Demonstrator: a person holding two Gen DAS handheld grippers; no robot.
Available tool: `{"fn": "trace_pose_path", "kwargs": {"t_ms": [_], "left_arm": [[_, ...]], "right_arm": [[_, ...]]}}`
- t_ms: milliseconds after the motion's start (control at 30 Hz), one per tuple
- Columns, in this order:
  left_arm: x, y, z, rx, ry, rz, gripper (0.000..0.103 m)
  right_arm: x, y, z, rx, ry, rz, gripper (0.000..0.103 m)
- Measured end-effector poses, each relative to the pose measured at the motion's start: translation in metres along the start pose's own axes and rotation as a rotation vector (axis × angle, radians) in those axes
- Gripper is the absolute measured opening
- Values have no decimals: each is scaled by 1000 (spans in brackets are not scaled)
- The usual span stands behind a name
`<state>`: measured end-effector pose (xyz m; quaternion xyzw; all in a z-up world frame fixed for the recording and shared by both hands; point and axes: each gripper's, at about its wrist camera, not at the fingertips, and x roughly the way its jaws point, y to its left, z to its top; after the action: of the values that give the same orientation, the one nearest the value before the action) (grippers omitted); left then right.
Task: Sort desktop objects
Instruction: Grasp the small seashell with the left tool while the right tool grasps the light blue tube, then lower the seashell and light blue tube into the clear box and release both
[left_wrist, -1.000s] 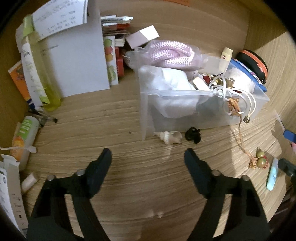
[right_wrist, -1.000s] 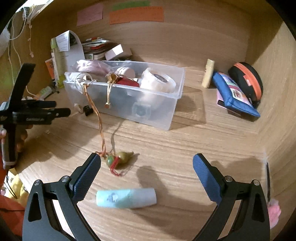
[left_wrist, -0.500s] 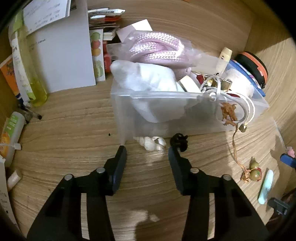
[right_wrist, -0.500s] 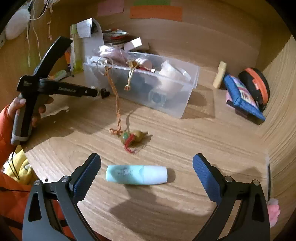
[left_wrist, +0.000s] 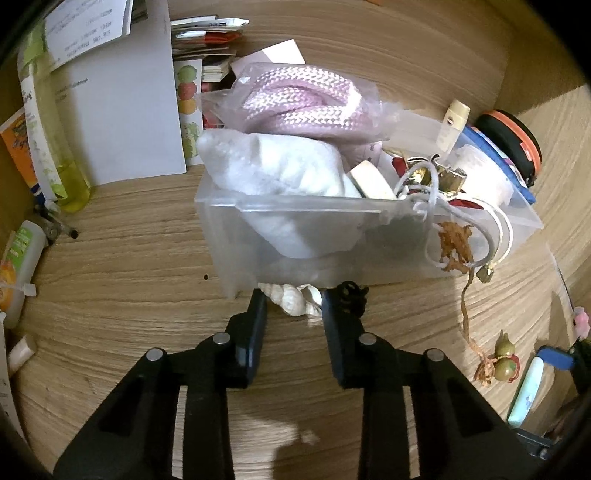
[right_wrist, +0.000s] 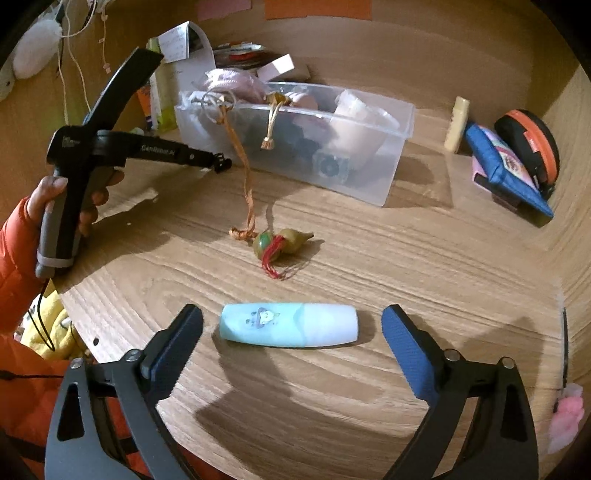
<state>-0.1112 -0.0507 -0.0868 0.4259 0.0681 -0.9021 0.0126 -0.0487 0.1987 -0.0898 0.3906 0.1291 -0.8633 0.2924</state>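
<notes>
Seashell (left_wrist: 295, 300) between left fingers (left_wrist: 255, 325)

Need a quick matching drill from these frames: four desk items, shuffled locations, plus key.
Items:
1. seashell
2. pale blue tube
3. pink rope
4. gourd charm

Places:
A. bagged, on top of the clear bin
B. between the open right gripper fingers
C. on the desk, at the end of a cord hanging from the bin
D. on the desk against the bin wall, at the left gripper fingertips

Pairs: 1-D, 2-B, 3-A, 4-C
</notes>
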Motion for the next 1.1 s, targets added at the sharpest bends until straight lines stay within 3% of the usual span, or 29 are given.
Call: {"fn": "trace_pose_path", "kwargs": {"t_ms": [133, 400, 833, 1100], "left_arm": [[0, -1, 0, -10, -5, -2, 24], [-11, 0, -2, 6, -46, 22, 15], [-36, 2, -3, 18, -118, 46, 14], [-62, 11, 2, 0, -180, 10, 14]], "right_arm": [[0, -2, 0, 1, -10, 1, 72], [-5, -16, 5, 65, -27, 17, 72], [-18, -27, 29, 106, -104, -1, 72], [-26, -32, 55, 108, -169, -19, 72]]}}
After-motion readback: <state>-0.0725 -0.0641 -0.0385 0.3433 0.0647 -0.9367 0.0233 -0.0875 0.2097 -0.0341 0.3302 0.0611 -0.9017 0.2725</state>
